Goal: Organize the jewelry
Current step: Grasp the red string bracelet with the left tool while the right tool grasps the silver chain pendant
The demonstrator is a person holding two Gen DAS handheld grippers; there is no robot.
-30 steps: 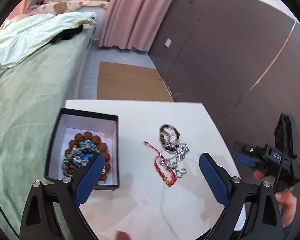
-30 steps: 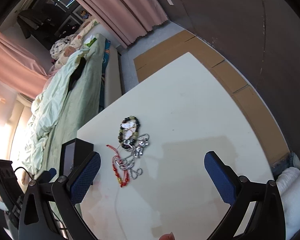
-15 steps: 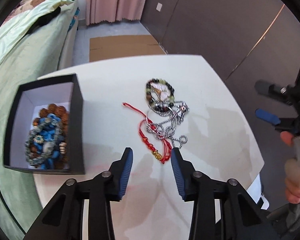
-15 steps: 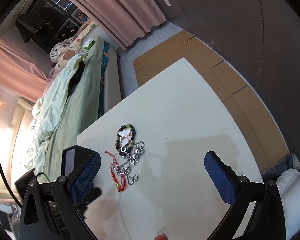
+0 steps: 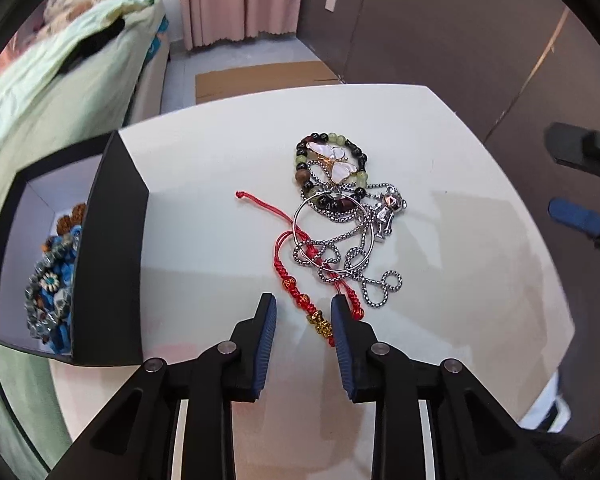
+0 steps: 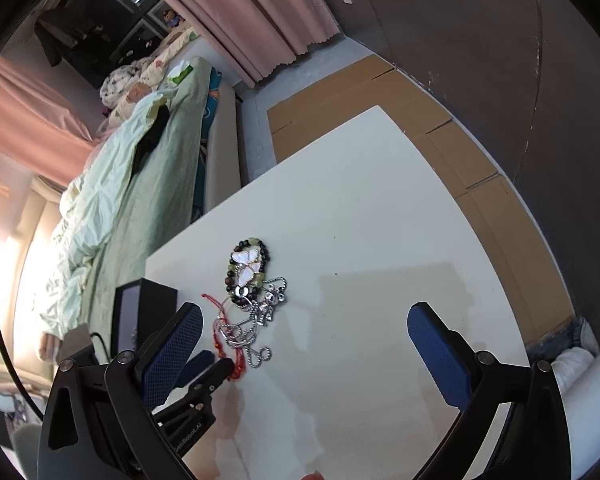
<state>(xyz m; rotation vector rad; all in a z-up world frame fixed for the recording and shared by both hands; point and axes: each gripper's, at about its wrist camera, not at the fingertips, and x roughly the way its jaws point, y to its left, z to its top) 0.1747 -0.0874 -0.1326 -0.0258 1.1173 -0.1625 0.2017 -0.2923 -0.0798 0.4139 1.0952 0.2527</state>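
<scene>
I work on the white table (image 5: 220, 184), where the black box (image 5: 108, 264) sits at nine o'clock in the left wrist view with beaded bracelets (image 5: 52, 280) already inside. The loose pile lies at twelve o'clock from my left gripper (image 5: 303, 312): a butterfly bead bracelet (image 5: 332, 164) farthest out, a silver chain (image 5: 352, 248) tangled over it, and the red cord bracelet (image 5: 296, 284) nearest, its gold charm (image 5: 320, 320) lying between the blue pads.

My left gripper's fingers are narrowed but not closed, straddling the cord's charm end without gripping it yet. My right gripper (image 6: 304, 344) stands wide apart, holding nothing, at three o'clock of the pile.

To do this pick well, I judge I should pinch on the knotted cord just beyond the charm, then lift slowly: the chain crosses the red cord and may drag along. If it does, I'd pin the chain with the right gripper.
</scene>
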